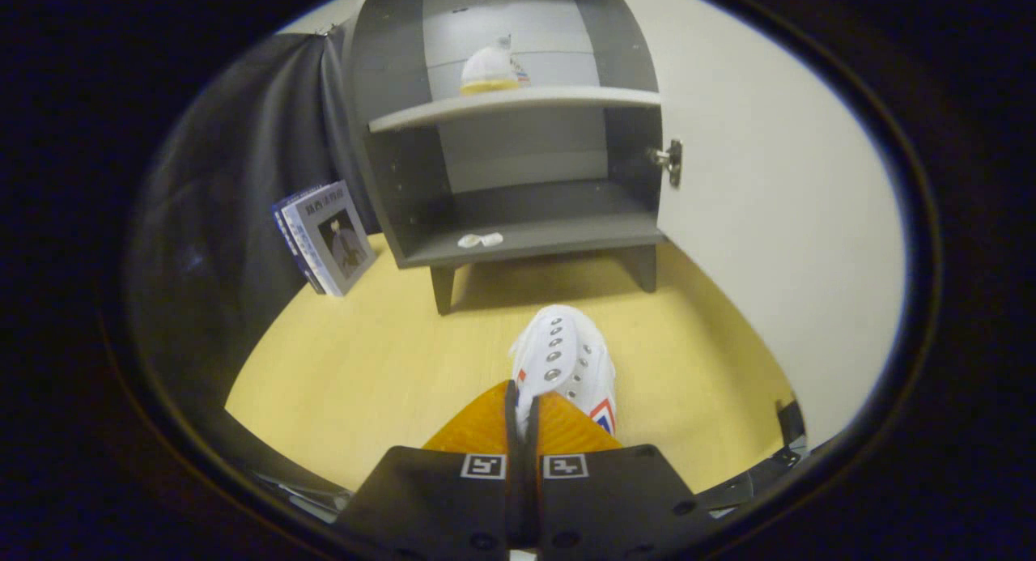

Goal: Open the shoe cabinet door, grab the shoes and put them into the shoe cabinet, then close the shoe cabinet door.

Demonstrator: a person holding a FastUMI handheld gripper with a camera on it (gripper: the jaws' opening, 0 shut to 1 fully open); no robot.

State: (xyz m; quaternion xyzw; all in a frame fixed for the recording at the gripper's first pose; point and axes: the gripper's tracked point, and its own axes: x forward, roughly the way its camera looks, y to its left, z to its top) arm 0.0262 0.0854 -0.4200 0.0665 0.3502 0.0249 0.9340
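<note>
gripper [526, 419]: fingers nearly closed, clamped on white shoe [566, 363] | shoe cabinet [518, 140]: door [769, 221] open | second shoe [490, 69]: on upper shelf [518, 104]

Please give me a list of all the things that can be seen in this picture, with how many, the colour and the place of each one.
Grey wooden shoe cabinet: one, grey, beyond the fingers, standing on short legs.
Cabinet door: one, cream-white, swung open beside the cabinet.
White lace-up shoe with red and blue stripes: one, held just ahead of the fingers, above the floor.
White shoe with a yellow sole: one, on the upper shelf.
Small white scrap: one, on the bottom shelf.
Books: a few, blue and white, leaning beside the cabinet.
Wooden floor: one, yellow.
Gripper: one, fingers closed on the shoe's edge.
</note>
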